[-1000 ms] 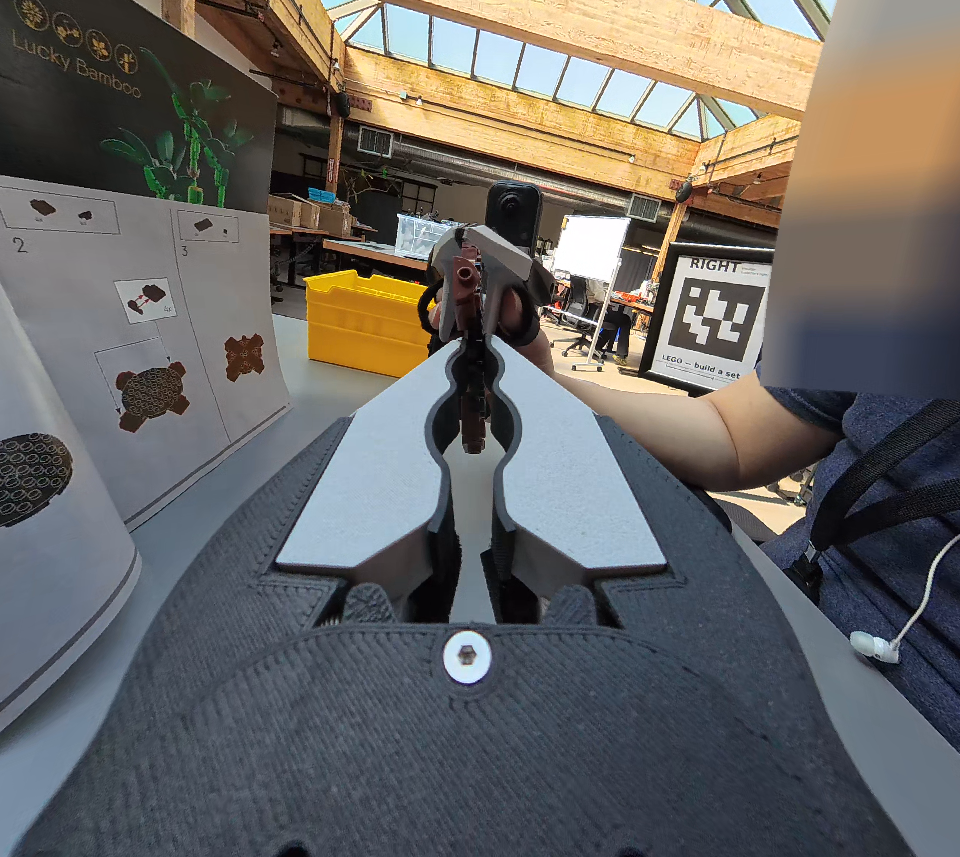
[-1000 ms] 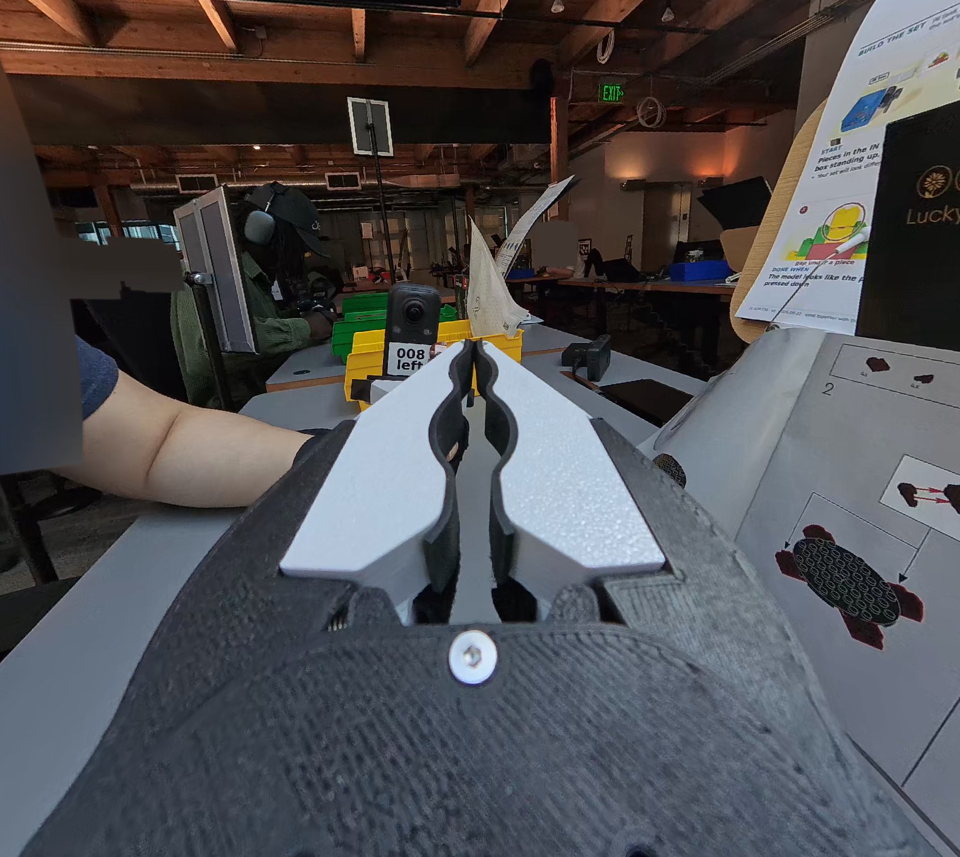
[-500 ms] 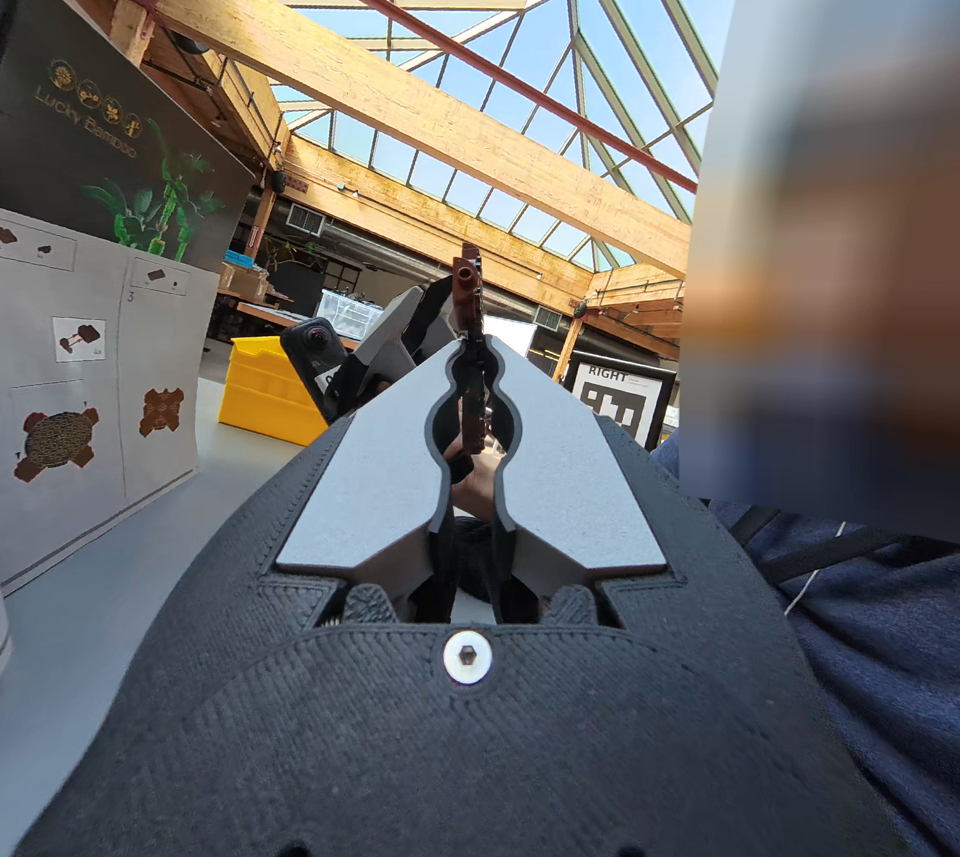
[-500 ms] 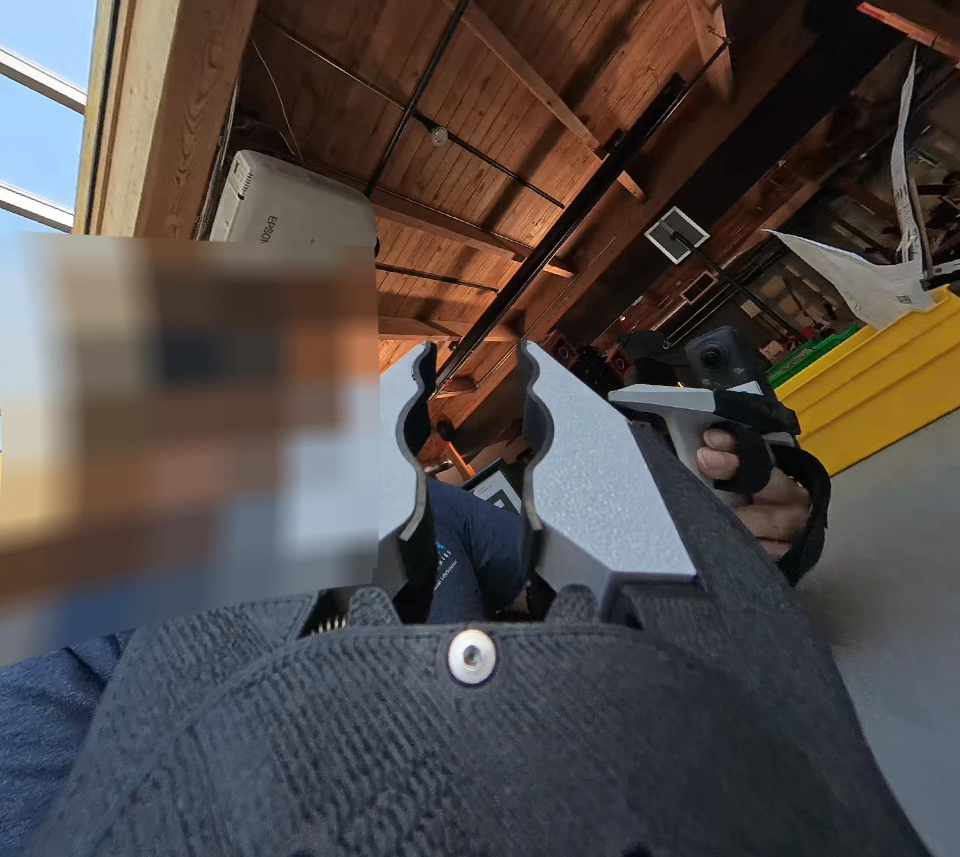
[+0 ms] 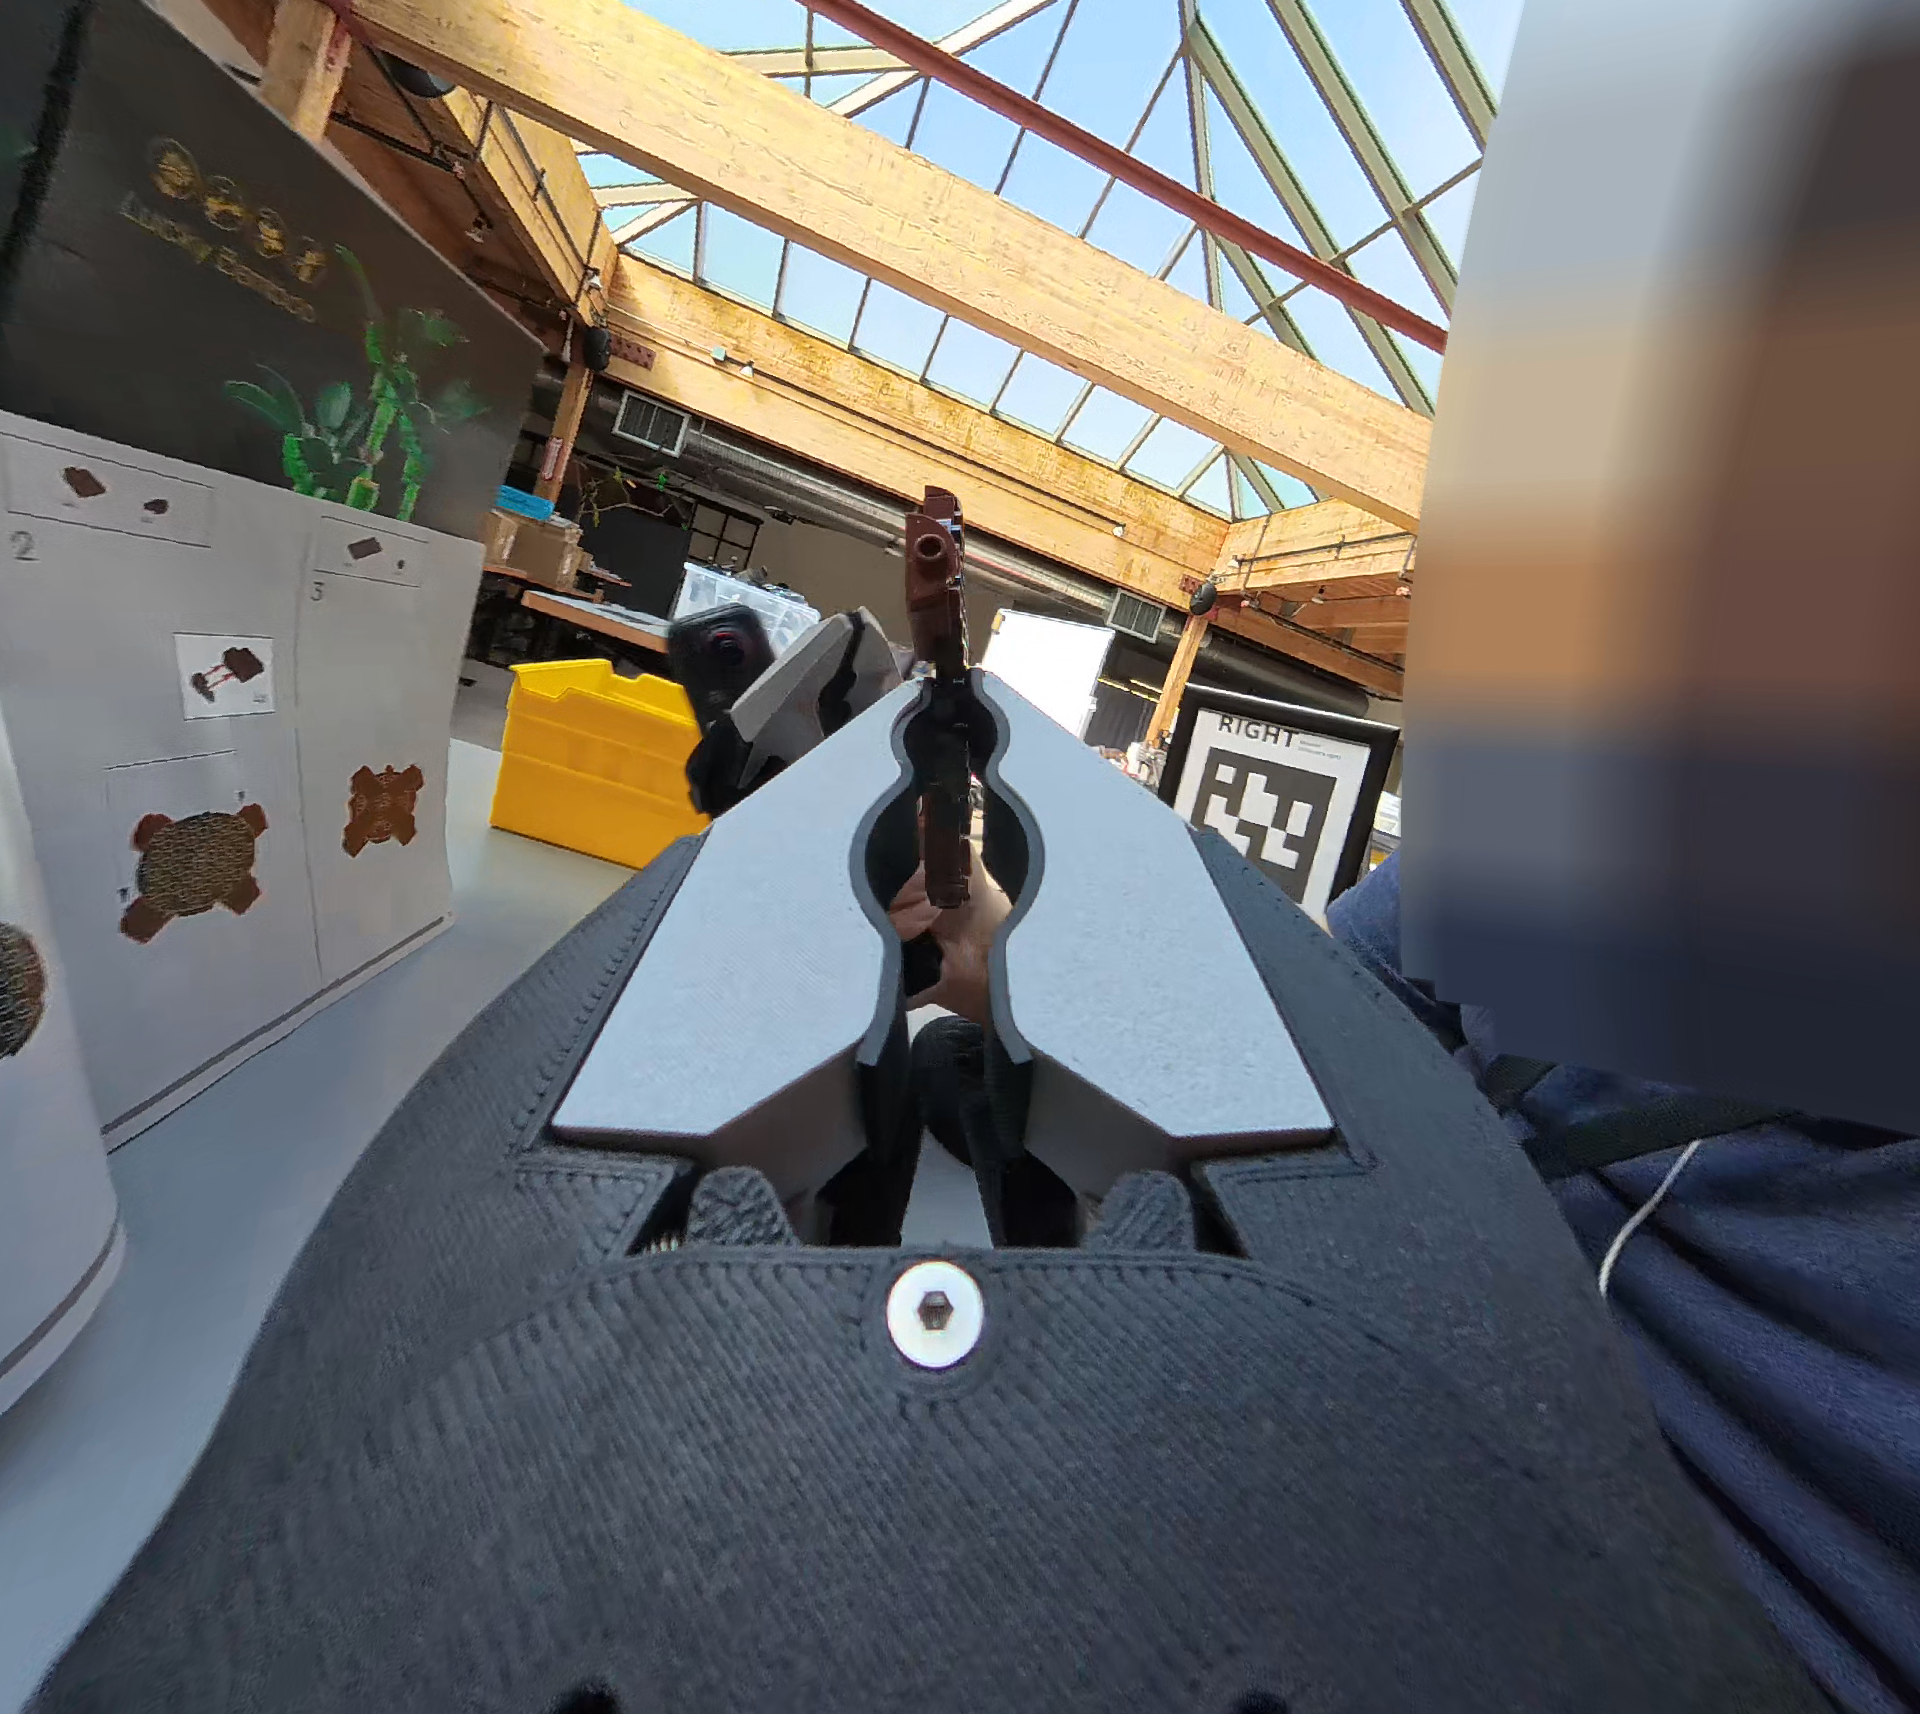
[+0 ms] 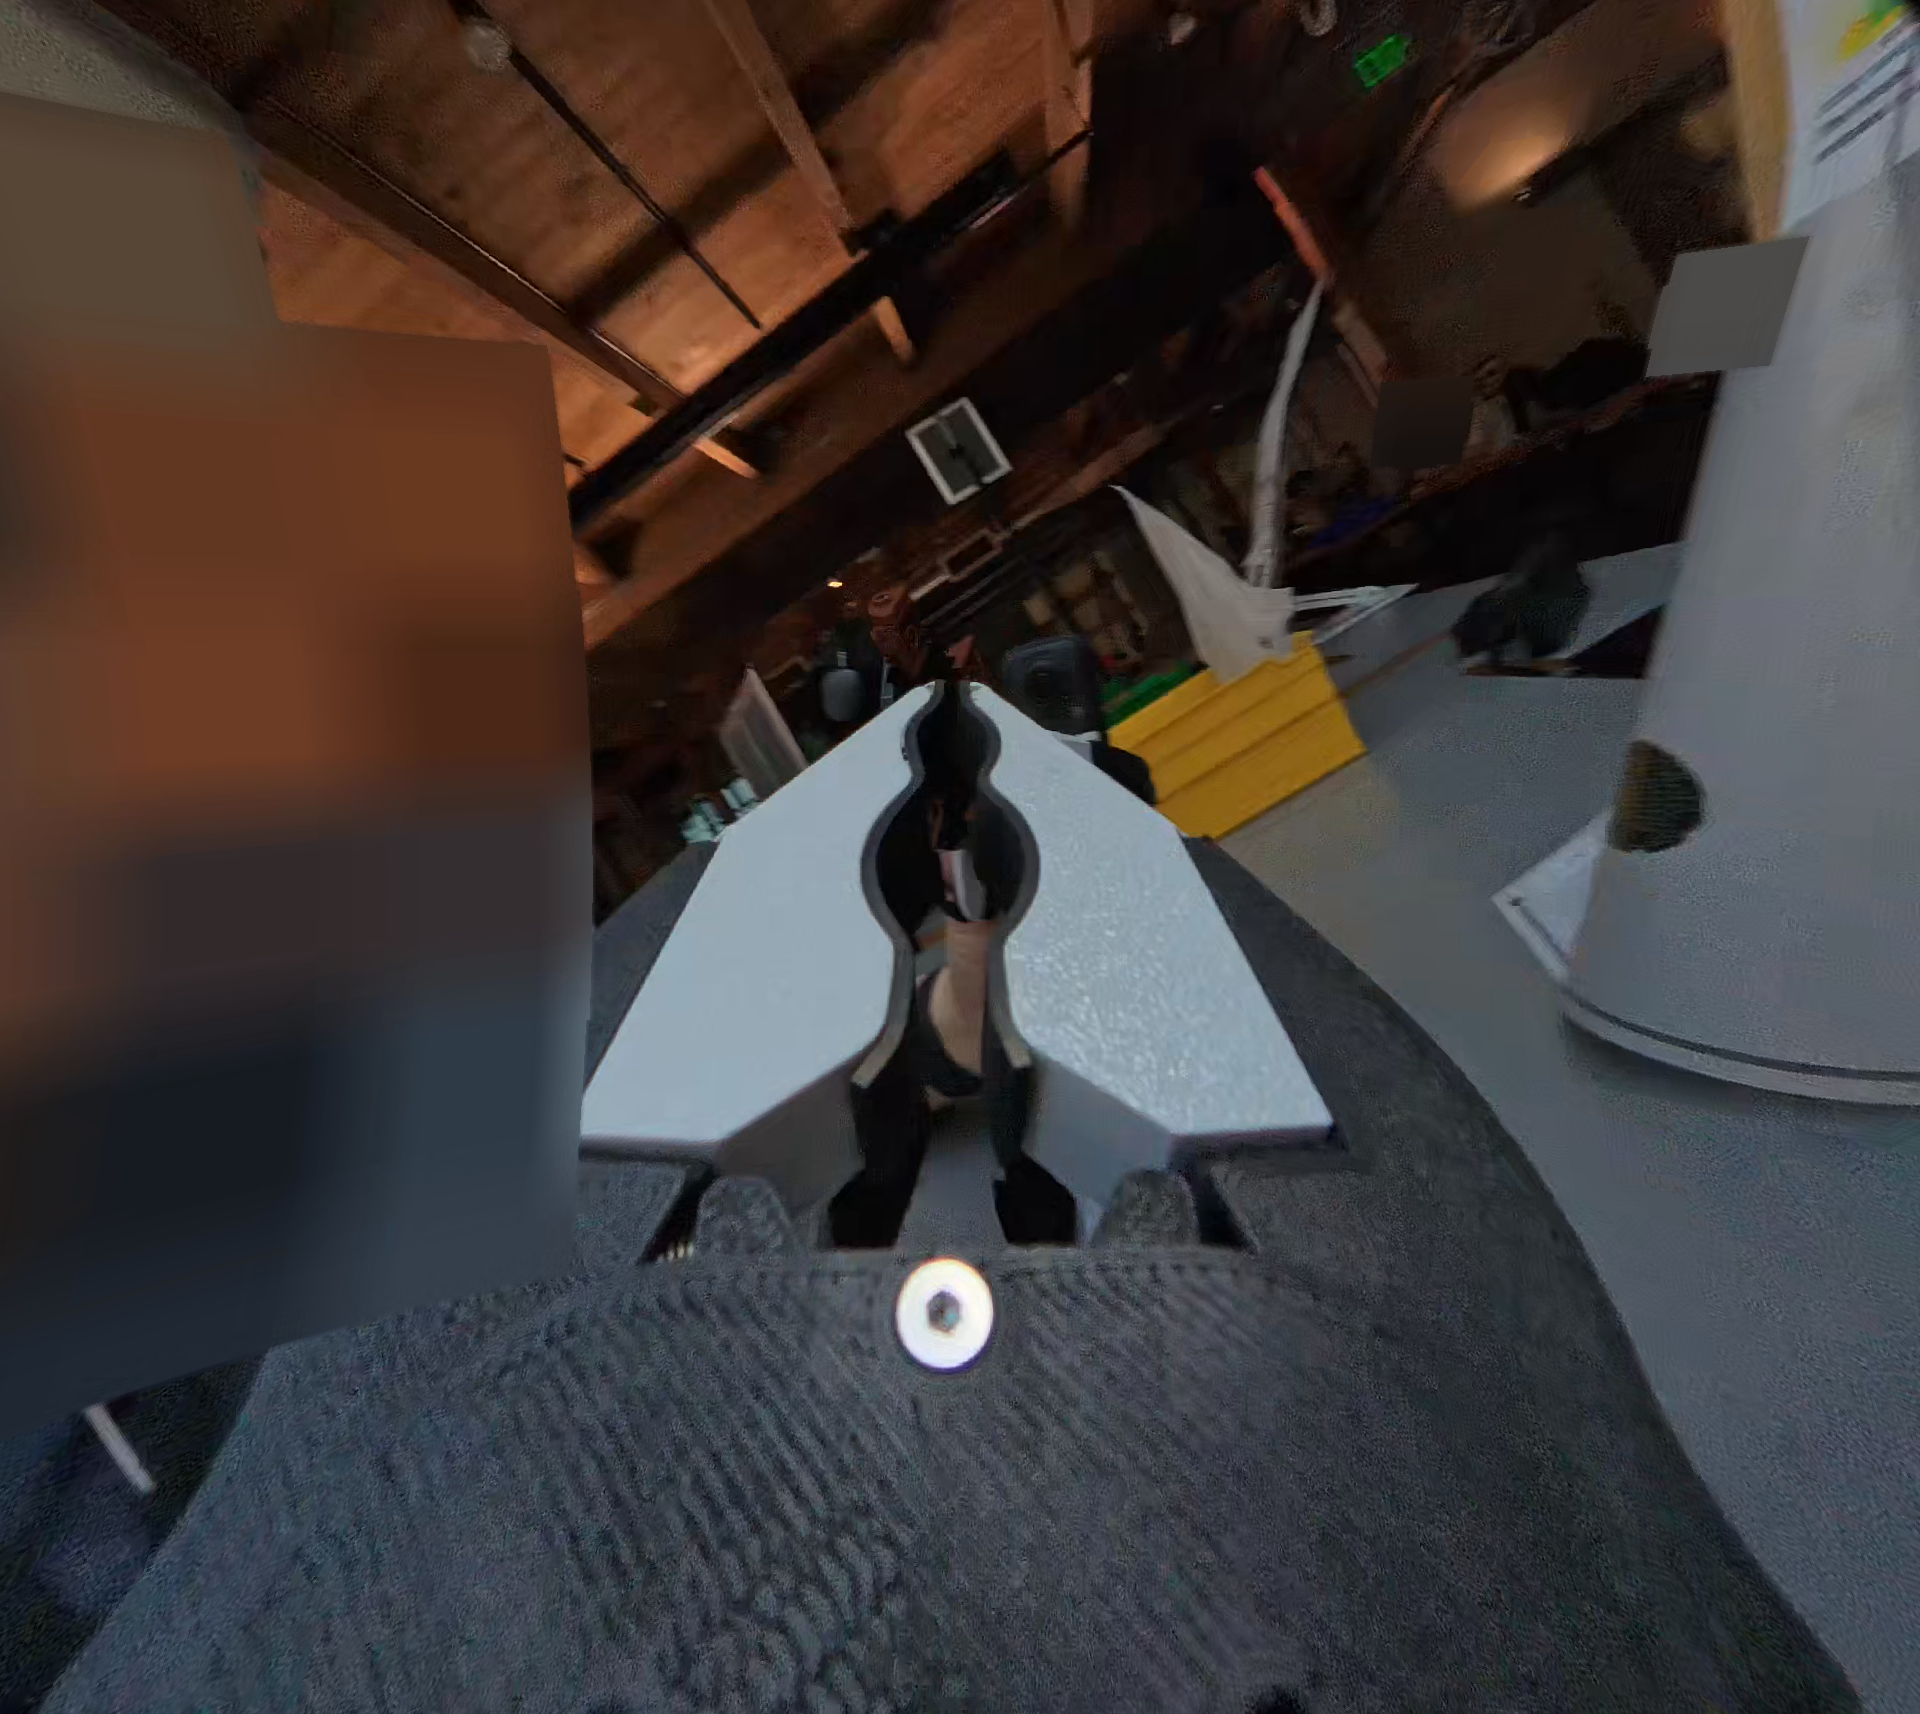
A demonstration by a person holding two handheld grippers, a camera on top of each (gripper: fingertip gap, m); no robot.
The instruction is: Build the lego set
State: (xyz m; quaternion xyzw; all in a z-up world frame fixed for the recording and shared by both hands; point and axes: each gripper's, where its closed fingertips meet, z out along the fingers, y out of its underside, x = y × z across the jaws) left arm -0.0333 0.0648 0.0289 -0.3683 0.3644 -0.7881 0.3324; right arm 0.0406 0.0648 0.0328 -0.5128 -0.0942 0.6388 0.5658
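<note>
My left gripper (image 5: 940, 688) is shut on a thin brown lego assembly (image 5: 930, 563). The assembly stands on edge and sticks up past the fingertips, held in the air and tilted toward the skylight. My right gripper (image 5: 878, 656) comes in from the left, with its tips right beside the brown assembly. In the right wrist view, my right gripper (image 6: 948, 696) has its jaws closed at the tips. A small reddish-brown bit (image 6: 958, 654) shows just past them, blurred. I cannot tell if anything is pinched. The left gripper's camera (image 6: 1049, 677) sits close behind.
A yellow bin (image 5: 592, 750) stands on the grey table (image 5: 260, 1145) and also shows in the right wrist view (image 6: 1236, 739). Instruction sheets (image 5: 208, 729) and a black box with a plant picture (image 5: 208, 262) stand at the left. A marker board (image 5: 1278, 791) and the person's blue shirt (image 5: 1766, 1301) are at the right.
Both grippers tilted upward. The left kept its hold on the brown assembly. The right gripper opened half a second ago, swung round to the assembly and is now shut at its tips.
</note>
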